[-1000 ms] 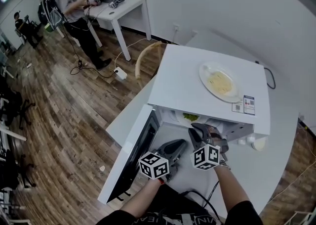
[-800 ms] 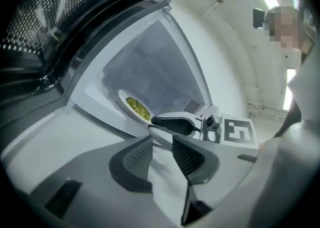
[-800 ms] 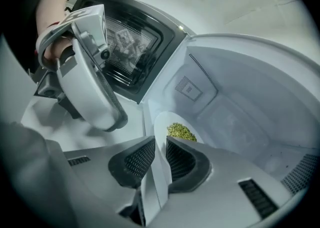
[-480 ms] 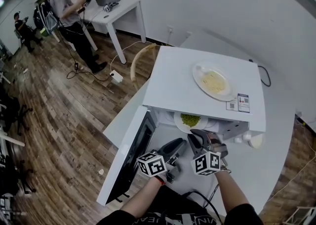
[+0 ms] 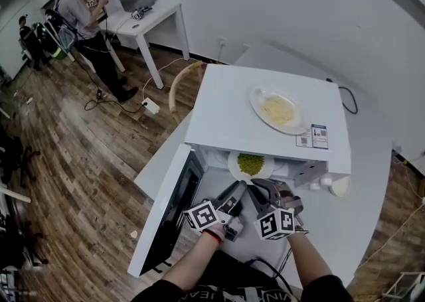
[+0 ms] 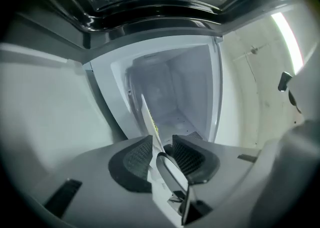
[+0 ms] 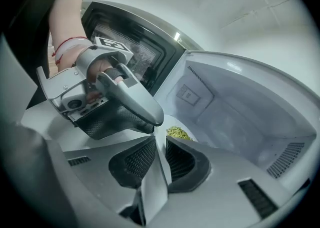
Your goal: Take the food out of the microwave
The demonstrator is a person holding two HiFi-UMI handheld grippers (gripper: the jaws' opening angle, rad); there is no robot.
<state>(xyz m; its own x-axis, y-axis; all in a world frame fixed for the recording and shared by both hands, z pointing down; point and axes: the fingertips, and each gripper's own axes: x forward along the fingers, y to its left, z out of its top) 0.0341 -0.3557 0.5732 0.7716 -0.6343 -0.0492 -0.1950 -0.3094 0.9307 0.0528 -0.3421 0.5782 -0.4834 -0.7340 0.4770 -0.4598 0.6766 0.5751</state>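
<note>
Our left hand-held gripper and right hand-held gripper both clamp the rim of the round white plate of green food, half out of the white microwave. Next, we judge, draw it out level.

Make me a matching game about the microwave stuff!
Things:
1. plate of green food
2. plate of yellow food
3. microwave door

Places or states:
A. on top of the microwave
B. swung open
C. at the microwave's opening, its rim held by the left gripper and the right gripper

Pairs: 1-C, 2-A, 3-B
</note>
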